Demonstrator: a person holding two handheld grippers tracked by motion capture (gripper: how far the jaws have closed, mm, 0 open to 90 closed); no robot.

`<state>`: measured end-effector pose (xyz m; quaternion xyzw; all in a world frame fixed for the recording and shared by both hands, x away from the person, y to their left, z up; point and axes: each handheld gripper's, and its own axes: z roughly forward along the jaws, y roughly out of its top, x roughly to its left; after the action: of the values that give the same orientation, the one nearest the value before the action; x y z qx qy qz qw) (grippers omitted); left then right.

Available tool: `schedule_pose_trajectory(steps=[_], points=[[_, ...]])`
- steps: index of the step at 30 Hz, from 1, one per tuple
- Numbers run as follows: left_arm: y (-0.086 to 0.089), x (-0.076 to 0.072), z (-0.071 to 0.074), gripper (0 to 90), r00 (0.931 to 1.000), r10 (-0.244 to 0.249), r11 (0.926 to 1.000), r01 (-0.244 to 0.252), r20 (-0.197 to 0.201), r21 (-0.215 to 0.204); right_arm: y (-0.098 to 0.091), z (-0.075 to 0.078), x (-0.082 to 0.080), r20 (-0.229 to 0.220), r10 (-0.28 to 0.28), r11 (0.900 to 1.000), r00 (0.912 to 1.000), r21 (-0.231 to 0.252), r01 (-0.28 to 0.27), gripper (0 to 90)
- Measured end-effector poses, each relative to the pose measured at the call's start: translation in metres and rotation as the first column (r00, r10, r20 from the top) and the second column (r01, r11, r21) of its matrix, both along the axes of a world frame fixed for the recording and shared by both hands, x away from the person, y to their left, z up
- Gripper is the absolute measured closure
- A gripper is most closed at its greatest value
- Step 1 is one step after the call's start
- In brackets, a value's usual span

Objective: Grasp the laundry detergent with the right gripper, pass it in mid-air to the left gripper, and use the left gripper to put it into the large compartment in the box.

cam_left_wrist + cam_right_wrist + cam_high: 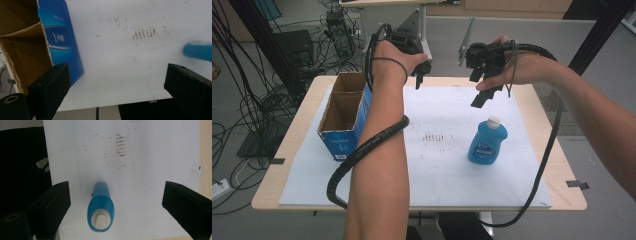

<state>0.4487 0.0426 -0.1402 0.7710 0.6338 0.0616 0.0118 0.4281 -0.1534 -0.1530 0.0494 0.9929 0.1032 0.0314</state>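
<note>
Black jaws of the right gripper (479,87) stand spread wide with nothing between the pads, held in the air over the far side of the table. Seen from the right gripper view, the blue dish-soap bottle (100,207) stands upright directly beneath that gripper, its white cap (100,219) facing the camera, apart from both jaws. From the high view the bottle (487,141) rests on the white sheet (437,175), right of centre and nearer than the gripper. Faint brown marks (434,136) stain the sheet just left of the bottle. The left gripper (418,75) hangs near the far edge, jaws likewise spread and empty. Just beside it, at the sheet's left, sits an open blue cardboard box (343,120) with two compartments.
</note>
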Motion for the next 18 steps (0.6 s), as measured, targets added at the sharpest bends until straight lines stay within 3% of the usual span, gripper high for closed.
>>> schedule_pose_trajectory(steps=[18], points=[[0.0,-0.0045,0.0021,7.3,1.0,-0.003,1.0,0.003,0.007,-0.003,-0.0032,-0.0047,-0.0015,0.008,-0.006,1.0,0.9999,0.002,0.006,8.2]])
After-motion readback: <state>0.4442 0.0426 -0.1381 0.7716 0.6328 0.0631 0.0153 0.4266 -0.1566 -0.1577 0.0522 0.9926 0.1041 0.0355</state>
